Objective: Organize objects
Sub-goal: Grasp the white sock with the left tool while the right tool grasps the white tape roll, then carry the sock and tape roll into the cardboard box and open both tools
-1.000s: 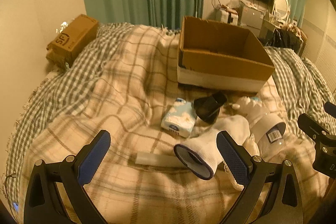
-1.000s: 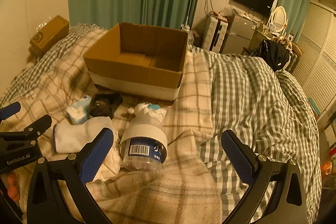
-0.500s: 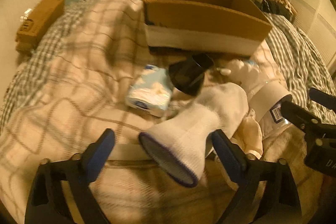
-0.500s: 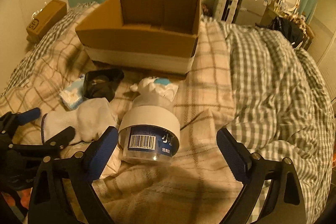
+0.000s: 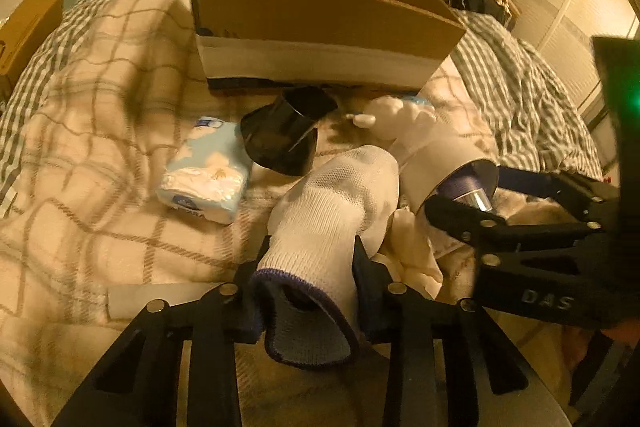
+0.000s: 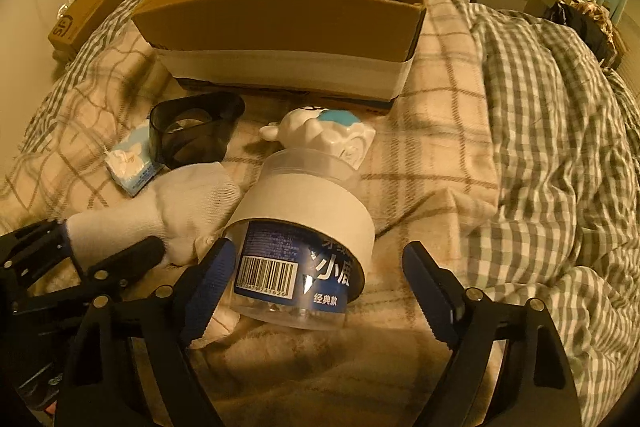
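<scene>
A white knit glove (image 5: 340, 195) with a dark-edged cuff lies on the plaid blanket. My left gripper (image 5: 310, 255) is closing on that cuff, and its pads press it from both sides. Right of the glove, a clear plastic jar (image 6: 304, 223) with a white band and a blue barcode label lies on its side. My right gripper (image 6: 318, 259) straddles the jar's base with its jaws closing. The left pad is at the jar's side and the right pad is still apart from it. An open cardboard box (image 6: 280, 23) stands behind the objects.
A black plastic cup (image 6: 192, 135), a tissue pack (image 6: 130, 163) and a white and blue figurine (image 6: 324, 135) lie between the glove and the box. A flat white strip (image 5: 160, 297) lies left of my left gripper. A checked duvet (image 6: 540, 147) rises on the right.
Both grippers came down and forward onto the objects. The left jaws went from wide open to pinching the glove's cuff. The right jaws narrowed around the jar.
</scene>
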`<action>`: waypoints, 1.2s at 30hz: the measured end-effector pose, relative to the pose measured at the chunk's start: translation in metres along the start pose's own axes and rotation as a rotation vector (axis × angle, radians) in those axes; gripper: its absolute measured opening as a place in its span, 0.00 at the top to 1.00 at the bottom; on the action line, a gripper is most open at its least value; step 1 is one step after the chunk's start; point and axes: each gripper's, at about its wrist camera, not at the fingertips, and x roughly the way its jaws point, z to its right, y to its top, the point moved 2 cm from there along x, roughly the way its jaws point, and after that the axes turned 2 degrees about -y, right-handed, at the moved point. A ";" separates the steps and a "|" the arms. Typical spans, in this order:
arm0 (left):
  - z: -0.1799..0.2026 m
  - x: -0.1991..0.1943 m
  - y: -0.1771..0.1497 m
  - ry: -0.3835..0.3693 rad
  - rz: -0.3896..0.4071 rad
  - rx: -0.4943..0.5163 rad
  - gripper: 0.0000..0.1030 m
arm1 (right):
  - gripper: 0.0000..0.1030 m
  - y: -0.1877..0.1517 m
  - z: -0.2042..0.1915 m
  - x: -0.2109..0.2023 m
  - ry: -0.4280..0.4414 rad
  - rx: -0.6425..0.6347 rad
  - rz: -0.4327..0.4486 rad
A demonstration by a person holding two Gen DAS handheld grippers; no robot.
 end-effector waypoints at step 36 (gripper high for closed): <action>-0.045 -0.069 -0.004 0.091 0.144 -0.149 0.70 | 0.20 0.016 -0.009 0.018 -0.030 0.102 -0.059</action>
